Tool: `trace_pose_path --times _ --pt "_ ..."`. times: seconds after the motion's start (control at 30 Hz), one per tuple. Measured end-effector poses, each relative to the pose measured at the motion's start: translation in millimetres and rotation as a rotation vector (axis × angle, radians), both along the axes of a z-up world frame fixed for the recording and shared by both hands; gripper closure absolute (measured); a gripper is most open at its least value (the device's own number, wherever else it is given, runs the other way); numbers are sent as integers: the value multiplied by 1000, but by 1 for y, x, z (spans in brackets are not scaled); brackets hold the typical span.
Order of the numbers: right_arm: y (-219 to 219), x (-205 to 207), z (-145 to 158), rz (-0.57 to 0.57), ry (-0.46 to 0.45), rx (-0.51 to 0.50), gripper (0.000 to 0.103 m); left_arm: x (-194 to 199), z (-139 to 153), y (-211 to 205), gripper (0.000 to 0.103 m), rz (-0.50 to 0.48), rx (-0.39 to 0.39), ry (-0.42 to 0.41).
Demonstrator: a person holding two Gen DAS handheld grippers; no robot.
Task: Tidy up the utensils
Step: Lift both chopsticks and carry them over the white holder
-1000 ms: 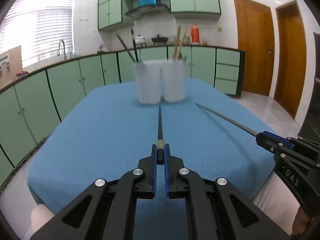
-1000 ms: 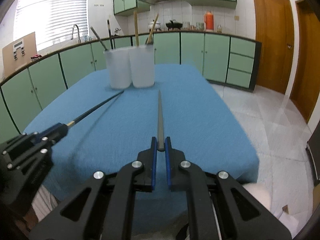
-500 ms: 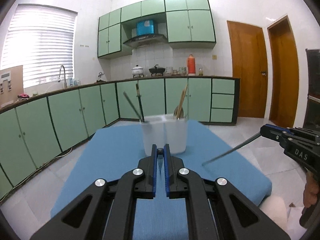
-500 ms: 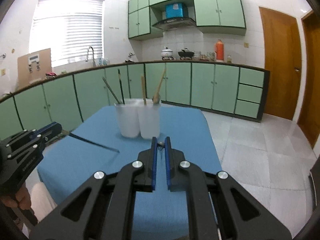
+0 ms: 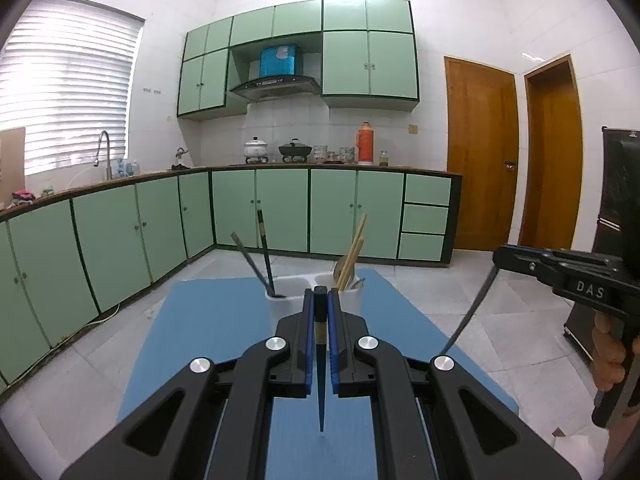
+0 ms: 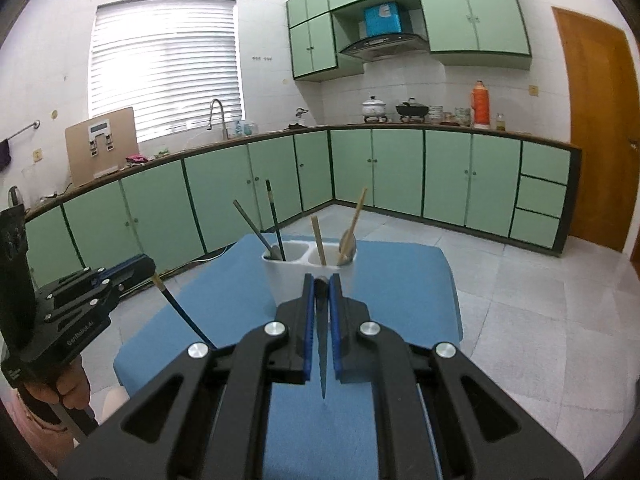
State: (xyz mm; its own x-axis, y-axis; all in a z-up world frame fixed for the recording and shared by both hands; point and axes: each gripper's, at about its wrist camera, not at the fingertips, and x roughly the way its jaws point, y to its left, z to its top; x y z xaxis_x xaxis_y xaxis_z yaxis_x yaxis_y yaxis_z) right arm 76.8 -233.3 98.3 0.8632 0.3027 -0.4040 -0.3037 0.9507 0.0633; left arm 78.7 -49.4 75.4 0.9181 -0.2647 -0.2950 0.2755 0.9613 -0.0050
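- Left tool [image 5: 320,320]: clenched on a black chopstick [image 5: 320,380]. Butt end sits between the blue pads [image 5: 308,336], tip hangs down toward the camera, over the blue surface [image 5: 192,340].
- Same left tool from the right wrist view [image 6: 148,270]: the black chopstick [image 6: 184,314] slants down and to the right out of it, with a gold band just below the grip.
- Right tool [image 6: 321,312]: clenched on a grey metal chopstick [image 6: 322,364], tip pointing down at the surface [image 6: 400,288].
- Right tool from the left wrist view [image 5: 500,258]: the metal chopstick [image 5: 468,312] hangs down-left from it. Its lower end is hidden behind the left tool's frame.
- Both tools are in the air, well above the surface. Neither chopstick looks to touch it, though the fisheye view makes that hard to confirm.
- White two-compartment holder [image 6: 288,276] stands upright on the surface straight ahead, just past the right tool's tips.
- Holder's left compartment [image 6: 282,252]: two dark utensils, leaning left.
- Right compartment [image 6: 332,254]: a wooden chopstick plus a wooden-handled spoon, leaning right.
- From the left wrist view the holder [image 5: 280,308] is partly hidden behind the left tool.
- Background: green cabinets [image 5: 280,208], wooden doors [image 5: 480,152], tiled floor [image 6: 520,300].
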Motion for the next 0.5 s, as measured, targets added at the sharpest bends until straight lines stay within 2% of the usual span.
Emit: trace_pose_path --times 0.33,0.5 --pt "15 26 43 73 -24 3 97 20 28 -3 97 -14 -7 -47" --pt "24 41 71 107 -49 29 97 35 52 -3 97 -6 -22 -84"
